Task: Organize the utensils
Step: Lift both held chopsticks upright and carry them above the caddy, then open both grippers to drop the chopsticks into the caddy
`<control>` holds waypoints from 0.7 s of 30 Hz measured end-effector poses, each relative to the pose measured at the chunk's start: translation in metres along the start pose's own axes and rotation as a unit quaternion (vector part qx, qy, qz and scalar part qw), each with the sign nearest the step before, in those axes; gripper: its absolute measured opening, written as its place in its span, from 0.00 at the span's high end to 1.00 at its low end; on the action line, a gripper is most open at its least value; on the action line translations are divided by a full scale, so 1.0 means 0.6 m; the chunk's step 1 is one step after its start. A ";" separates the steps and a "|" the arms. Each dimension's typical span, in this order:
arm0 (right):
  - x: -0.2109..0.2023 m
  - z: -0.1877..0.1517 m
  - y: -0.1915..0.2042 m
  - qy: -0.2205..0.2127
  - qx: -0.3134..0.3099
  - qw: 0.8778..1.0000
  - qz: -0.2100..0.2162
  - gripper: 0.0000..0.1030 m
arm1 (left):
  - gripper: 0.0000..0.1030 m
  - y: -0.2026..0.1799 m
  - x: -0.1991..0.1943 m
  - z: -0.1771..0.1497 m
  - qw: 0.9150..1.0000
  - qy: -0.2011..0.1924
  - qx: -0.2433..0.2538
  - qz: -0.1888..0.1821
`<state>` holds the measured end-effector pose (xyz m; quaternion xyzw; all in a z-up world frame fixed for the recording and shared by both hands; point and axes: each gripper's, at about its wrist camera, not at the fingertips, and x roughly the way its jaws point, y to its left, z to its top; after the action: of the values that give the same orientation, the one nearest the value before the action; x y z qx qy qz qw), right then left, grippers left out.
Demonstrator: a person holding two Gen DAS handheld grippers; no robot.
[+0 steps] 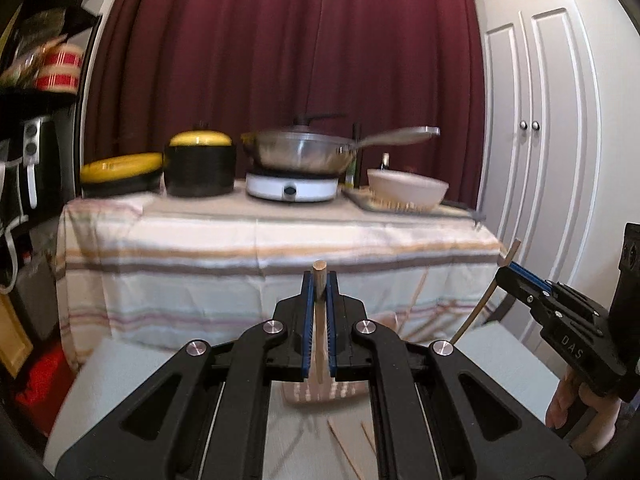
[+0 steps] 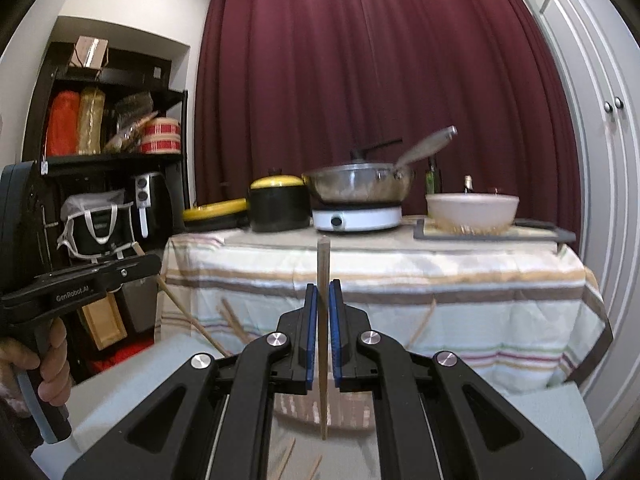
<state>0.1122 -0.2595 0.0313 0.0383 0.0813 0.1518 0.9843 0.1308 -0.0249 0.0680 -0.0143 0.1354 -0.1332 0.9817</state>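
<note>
Jaws of the left gripper (image 1: pixel 319 280) were clamped on an upright wooden utensil (image 1: pixel 319 276), lifted above the white tabletop (image 1: pixel 120 376) where loose chopsticks (image 1: pixel 344 452) and a slatted holder (image 1: pixel 320 394) lay. Keeping that handle vertical would ease lowering it into the holder. From the right wrist, the right gripper (image 2: pixel 323 292) pinched a chopstick (image 2: pixel 323 264) upright; its tip should be aimed squarely over the holder before release.

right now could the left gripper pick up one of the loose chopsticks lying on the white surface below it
Probably not yet. The left gripper is shut on a wooden chopstick, so its jaws are taken. The loose chopsticks lie unobstructed on the white surface below, but it would have to put down its own chopstick first.
</note>
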 end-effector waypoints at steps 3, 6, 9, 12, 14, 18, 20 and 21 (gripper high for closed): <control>0.020 0.028 -0.011 -0.014 0.007 1.000 0.003 0.93 | 0.94 -0.003 0.019 0.026 1.000 -0.010 0.005 0.003; 0.044 0.049 -0.018 -0.027 0.005 1.000 -0.005 0.93 | 0.94 -0.003 0.051 0.048 1.000 -0.013 0.001 0.006; 0.070 0.058 -0.024 -0.033 0.004 0.999 -0.012 0.93 | 0.94 -0.005 0.076 0.054 1.000 -0.015 0.002 0.012; 0.094 0.055 -0.028 -0.035 0.000 0.999 -0.022 0.93 | 0.94 -0.008 0.104 0.049 1.000 -0.011 0.008 0.021; 0.110 0.047 -0.030 -0.034 -0.006 0.999 -0.031 0.93 | 0.94 -0.009 0.123 0.036 1.000 -0.002 0.011 0.027; 0.145 0.018 -0.031 -0.014 -0.015 0.999 -0.039 0.93 | 0.94 -0.007 0.155 0.007 0.999 0.021 0.012 0.031; 0.160 0.005 -0.030 -0.004 -0.022 0.999 -0.042 0.93 | 0.94 -0.005 0.169 -0.005 0.999 0.032 0.014 0.032; 0.165 -0.002 -0.029 0.001 -0.025 0.999 -0.042 0.93 | 0.94 -0.004 0.176 -0.012 0.999 0.039 0.015 0.031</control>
<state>0.2101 -0.2461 0.0138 0.0101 0.0803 0.1119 0.9904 0.2261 -0.0555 0.0335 0.0102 0.1714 -0.1050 0.9795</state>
